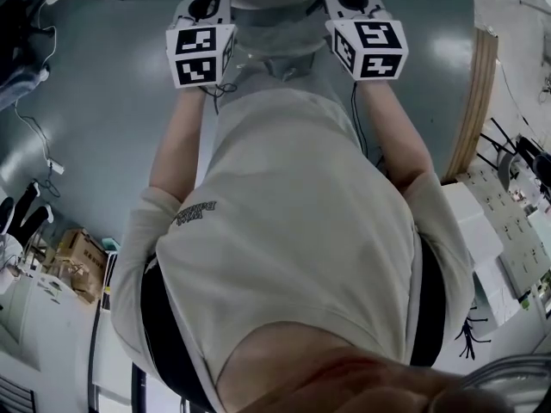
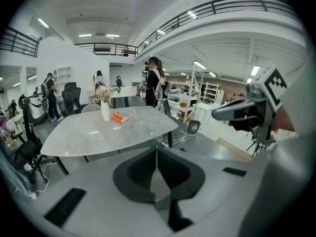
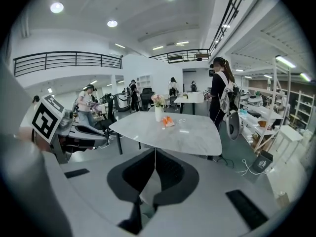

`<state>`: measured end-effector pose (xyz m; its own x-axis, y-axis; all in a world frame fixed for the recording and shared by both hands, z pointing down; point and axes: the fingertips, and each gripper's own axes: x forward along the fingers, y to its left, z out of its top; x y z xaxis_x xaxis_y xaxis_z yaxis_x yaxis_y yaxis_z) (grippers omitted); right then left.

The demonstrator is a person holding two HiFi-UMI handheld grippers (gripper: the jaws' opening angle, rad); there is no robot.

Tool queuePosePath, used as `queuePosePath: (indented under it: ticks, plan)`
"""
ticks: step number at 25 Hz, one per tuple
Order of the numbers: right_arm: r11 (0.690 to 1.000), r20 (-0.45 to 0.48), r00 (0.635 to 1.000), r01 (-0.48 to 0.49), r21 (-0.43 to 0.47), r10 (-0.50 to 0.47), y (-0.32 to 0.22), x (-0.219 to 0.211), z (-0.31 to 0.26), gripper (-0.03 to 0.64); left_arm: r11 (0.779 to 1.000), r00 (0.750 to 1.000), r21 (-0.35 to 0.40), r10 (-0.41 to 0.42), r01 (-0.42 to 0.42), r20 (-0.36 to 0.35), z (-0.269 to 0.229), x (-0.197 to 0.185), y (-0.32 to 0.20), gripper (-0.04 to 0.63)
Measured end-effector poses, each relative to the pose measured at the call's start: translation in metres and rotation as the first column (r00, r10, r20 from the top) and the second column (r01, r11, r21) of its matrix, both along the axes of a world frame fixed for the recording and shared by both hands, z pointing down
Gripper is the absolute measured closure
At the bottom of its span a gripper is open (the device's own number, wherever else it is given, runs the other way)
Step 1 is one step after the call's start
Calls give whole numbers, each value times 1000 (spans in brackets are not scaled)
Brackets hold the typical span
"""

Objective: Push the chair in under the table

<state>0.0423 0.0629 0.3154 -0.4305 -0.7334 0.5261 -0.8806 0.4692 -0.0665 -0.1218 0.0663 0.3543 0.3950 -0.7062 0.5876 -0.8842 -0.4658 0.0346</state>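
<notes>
A bright hall with a railed mezzanine holds a pale marble tabletop (image 2: 98, 137) carrying a white flower vase (image 2: 105, 110) and an orange packet (image 2: 117, 116). A grey chair (image 2: 90, 107) back shows just beyond its far edge. The left tongs (image 2: 157, 152) and right tongs (image 3: 155, 154) are closed and empty, apart from the tabletop.

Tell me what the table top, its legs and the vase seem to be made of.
Table top: pale grey stone or stone-look laminate, polished; it mirrors the ceiling lights. Legs: thin, dark, probably painted metal. Vase: white, smooth, likely ceramic; too small to be sure.
</notes>
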Motion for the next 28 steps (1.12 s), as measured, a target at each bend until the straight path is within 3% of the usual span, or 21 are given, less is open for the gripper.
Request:
queuePosePath:
  ticks: [8, 12, 14, 22, 28]
  plan:
    - [993, -23, 997, -70, -96, 68, -12, 30, 40, 606, 989, 999, -143, -38, 39, 9, 52, -7, -11, 581]
    - [982, -52, 995, -92, -167, 85, -19, 62, 77, 584, 971, 995, -221, -79, 89, 55, 84, -3, -10, 499]
    - [971, -69, 993, -110, -211, 97, -24, 74, 101, 484, 958, 993, -263, -99, 114, 72, 105, -6, -8, 499]
    - [920, -161, 981, -159, -358, 107, -19, 100, 185, 464, 884, 983, -433, -141, 177, 115, 183, -24, 12, 474]
    - [880, -223, 970, -190, -435, 99, -2, 113, 240, 453, 842, 974, -494, -152, 217, 169, 228, -44, 15, 455]
